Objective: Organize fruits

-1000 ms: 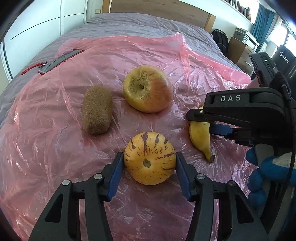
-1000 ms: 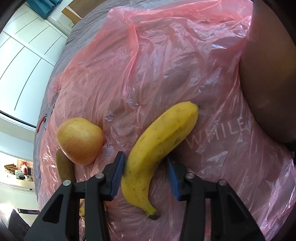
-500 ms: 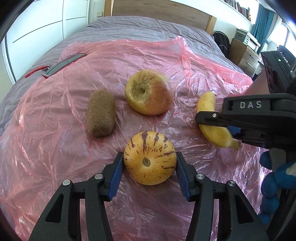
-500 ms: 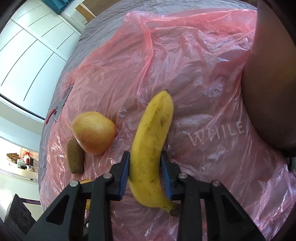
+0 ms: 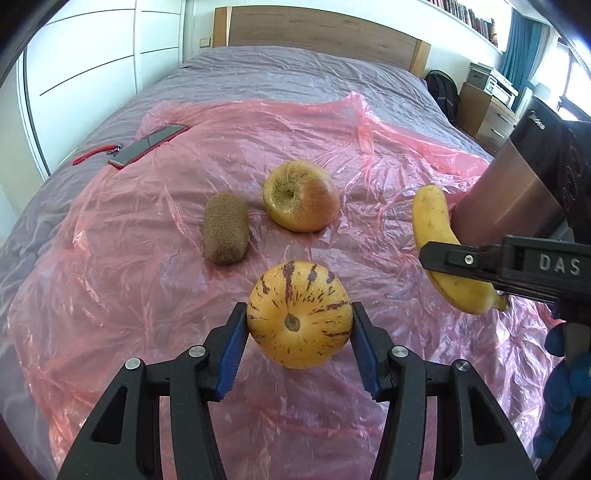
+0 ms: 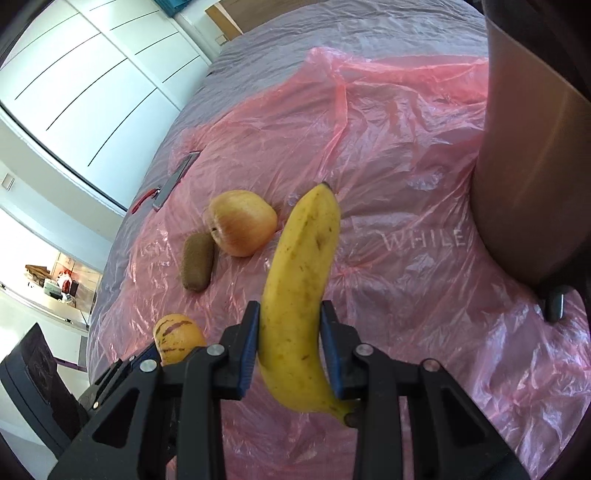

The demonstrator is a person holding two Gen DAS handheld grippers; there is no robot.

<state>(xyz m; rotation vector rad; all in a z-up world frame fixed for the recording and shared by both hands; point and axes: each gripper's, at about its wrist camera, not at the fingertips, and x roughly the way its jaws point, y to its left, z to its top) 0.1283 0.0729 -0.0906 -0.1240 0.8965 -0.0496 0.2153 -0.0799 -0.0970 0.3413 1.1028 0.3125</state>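
A crinkled pink plastic sheet (image 5: 155, 280) covers a bed with a grey cover (image 5: 295, 70); a wooden headboard (image 5: 317, 29) sits at the far end and white wardrobe doors (image 6: 85, 74) line the side. A phone (image 5: 147, 144) with a red strap lies at the sheet's edge, and a brown metal bin (image 5: 513, 199) stands on the right.

The left gripper (image 5: 299, 332) is clamped on a round yellow melon (image 5: 299, 317) streaked with purple, stem end facing the camera. The right gripper (image 6: 290, 339) grasps a speckled banana (image 6: 299, 295) near its stem, raised off the sheet. An apple (image 5: 301, 201) and a fuzzy kiwi (image 5: 226, 233) lie near each other on the sheet beyond the melon.
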